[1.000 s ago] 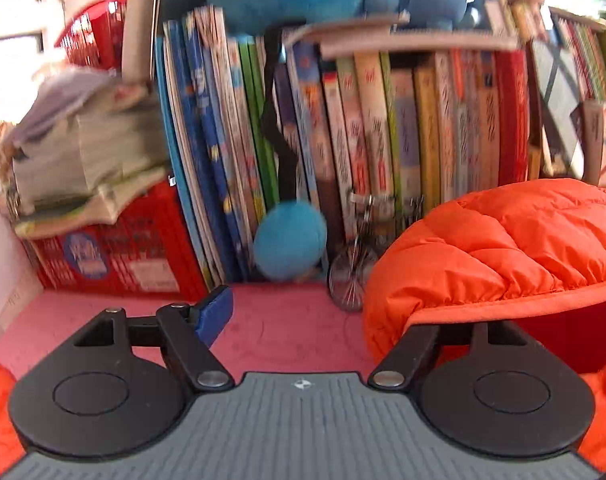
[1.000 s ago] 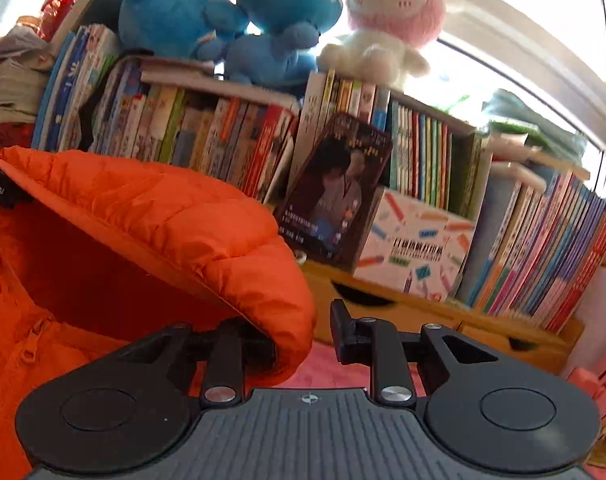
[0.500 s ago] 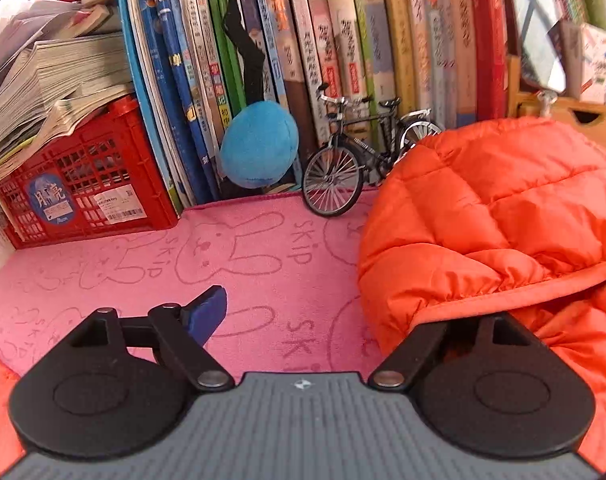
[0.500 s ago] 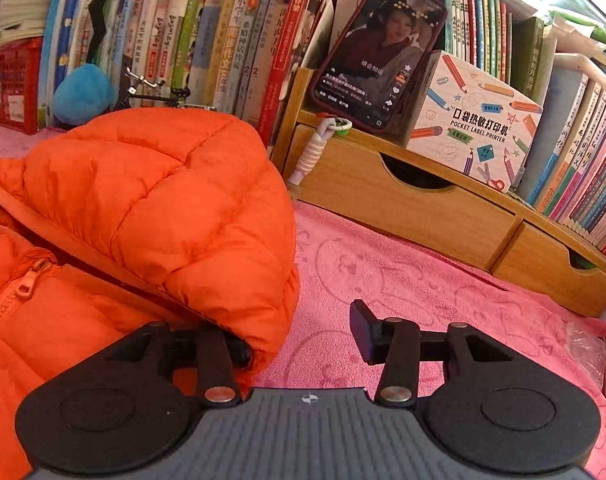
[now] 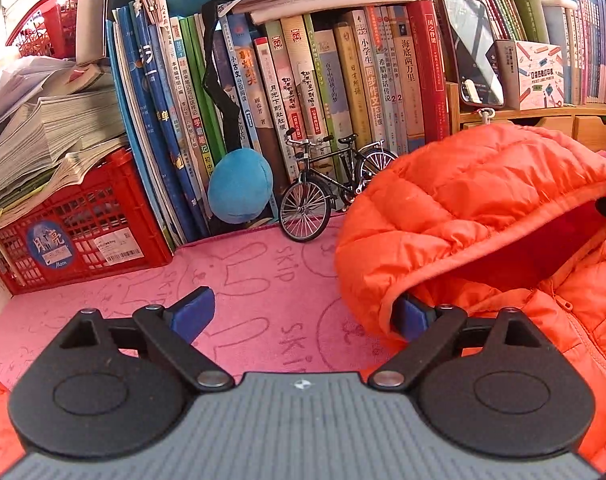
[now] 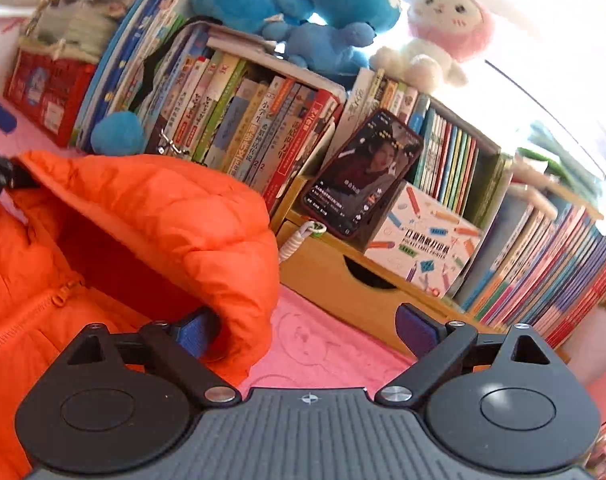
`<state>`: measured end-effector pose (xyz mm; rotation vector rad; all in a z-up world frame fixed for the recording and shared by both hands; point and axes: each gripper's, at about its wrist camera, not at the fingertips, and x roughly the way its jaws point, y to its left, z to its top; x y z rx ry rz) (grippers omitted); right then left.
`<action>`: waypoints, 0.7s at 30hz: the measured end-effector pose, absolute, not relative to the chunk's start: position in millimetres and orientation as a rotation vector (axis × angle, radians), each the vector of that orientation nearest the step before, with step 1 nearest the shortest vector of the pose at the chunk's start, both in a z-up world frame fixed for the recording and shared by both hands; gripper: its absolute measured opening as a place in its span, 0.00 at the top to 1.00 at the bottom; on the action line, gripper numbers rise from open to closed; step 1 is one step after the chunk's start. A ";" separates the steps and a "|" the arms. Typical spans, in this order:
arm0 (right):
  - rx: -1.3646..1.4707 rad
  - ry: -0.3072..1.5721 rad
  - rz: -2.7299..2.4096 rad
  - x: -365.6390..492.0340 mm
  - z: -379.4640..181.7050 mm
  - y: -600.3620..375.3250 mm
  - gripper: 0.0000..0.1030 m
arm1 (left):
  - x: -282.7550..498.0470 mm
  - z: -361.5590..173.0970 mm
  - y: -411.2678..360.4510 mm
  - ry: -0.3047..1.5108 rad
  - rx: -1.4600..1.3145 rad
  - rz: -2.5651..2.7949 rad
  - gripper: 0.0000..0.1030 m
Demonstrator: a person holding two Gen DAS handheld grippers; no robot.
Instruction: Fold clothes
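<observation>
Here, two spread grippers flank one orange jacket (image 5: 483,208).

Orange quilted jacket (image 5: 483,200); pink bunny-print mat (image 5: 243,280); red crate (image 5: 75,224); blue plush ball (image 5: 239,188).

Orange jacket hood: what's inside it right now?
Inside the orange jacket hood the darker red lining shows, with one blue pad of the open right gripper tucked under its rim. Deeper in, the puffed fabric covers everything.
</observation>
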<state>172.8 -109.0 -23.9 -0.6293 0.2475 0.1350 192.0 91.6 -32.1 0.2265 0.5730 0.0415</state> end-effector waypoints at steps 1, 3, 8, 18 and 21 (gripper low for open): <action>-0.712 0.205 0.120 169.2 -31.6 -99.2 0.09 | 190.5 -33.1 91.3 0.567 0.249 0.045 0.09; -0.839 0.140 0.130 164.7 -43.0 -82.1 0.10 | 184.0 -32.4 86.1 0.519 0.338 0.042 0.09; -1.061 0.051 0.250 171.5 -52.8 -42.2 0.29 | 172.7 -22.3 54.0 0.368 0.609 -0.078 0.18; -1.173 -0.147 0.397 160.1 -50.1 -23.9 0.78 | 179.0 -42.6 -4.5 0.258 0.885 -0.344 0.65; -1.207 -0.150 0.421 158.3 -51.7 -25.6 0.81 | 187.9 -45.4 -4.9 0.285 0.863 -0.347 0.86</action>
